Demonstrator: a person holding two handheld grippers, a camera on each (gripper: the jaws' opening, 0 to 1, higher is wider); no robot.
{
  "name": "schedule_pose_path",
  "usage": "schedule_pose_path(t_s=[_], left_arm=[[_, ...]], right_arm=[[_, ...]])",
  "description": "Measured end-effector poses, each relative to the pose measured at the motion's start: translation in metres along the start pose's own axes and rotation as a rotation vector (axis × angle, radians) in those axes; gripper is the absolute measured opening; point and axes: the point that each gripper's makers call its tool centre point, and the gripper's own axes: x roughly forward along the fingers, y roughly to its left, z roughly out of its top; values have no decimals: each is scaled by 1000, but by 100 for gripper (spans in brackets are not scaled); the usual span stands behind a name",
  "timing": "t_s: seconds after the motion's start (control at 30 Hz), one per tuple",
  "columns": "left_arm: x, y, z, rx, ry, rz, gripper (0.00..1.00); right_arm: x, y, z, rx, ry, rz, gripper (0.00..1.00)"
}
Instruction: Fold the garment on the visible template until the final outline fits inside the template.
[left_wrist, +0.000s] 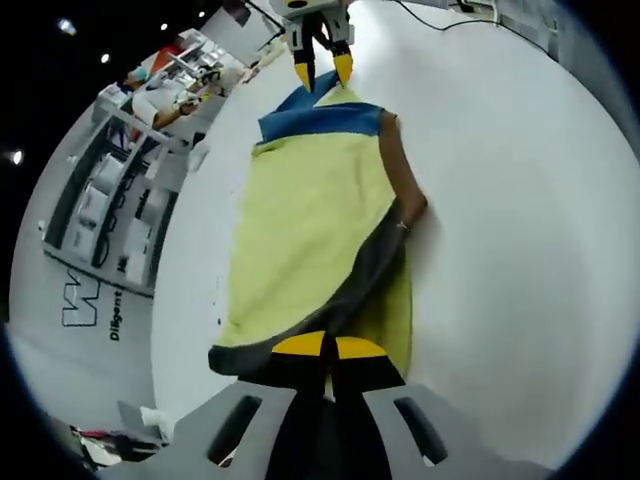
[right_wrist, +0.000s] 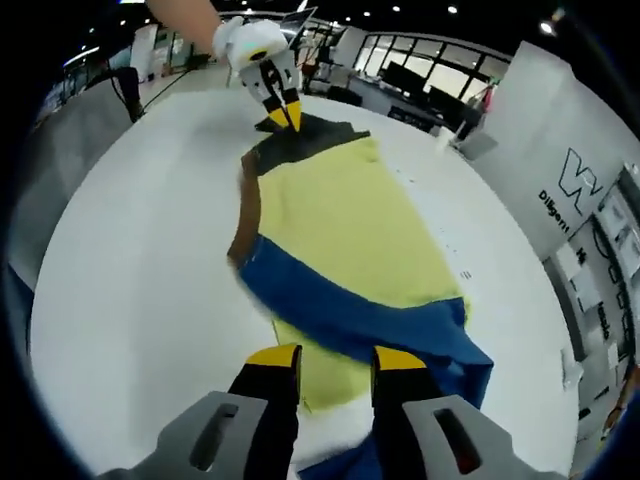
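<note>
Lying lengthwise on the white table (left_wrist: 520, 220), the yellow cloth garment with blue and dark grey bands (left_wrist: 310, 220) stretches between both tools. Likely risk: uneven pulling would skew the fold. The left gripper (left_wrist: 328, 347) is clamped on the grey end; the right gripper (right_wrist: 335, 357) stands parted over the blue end.
</note>
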Motion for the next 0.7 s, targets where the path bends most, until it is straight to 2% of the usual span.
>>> schedule_pose_path(t_s=[0.03,0.1,0.17,0.23,0.3,0.37,0.47,0.53,0.7], left_arm=[[0,1,0,1,-2,4,8],[-1,3,-1,-1,-5,10,8],[-3,4,0,-1,-5,12,8],[-3,3,0,0,-5,13,8],[-4,4,0,0,-5,13,8],[-4,3,0,1,-6,13,8],[-4,3,0,1,-6,13,8],[-4,4,1,0,-7,15,8],[-2,4,3,-1,-11,18,8]], right_arm=[[2,0,1,-10,0,4,20],[5,-3,-3,-89,39,-7,18],[9,-3,-5,-91,45,-2,16],[11,-8,-10,-133,73,-11,14],[12,-10,-9,-134,65,-9,13],[13,-14,-14,-198,102,-19,11],[16,-11,-17,-198,104,-1,9],[18,-12,-24,-257,144,-1,7],[20,-15,-22,-262,131,-11,6]])
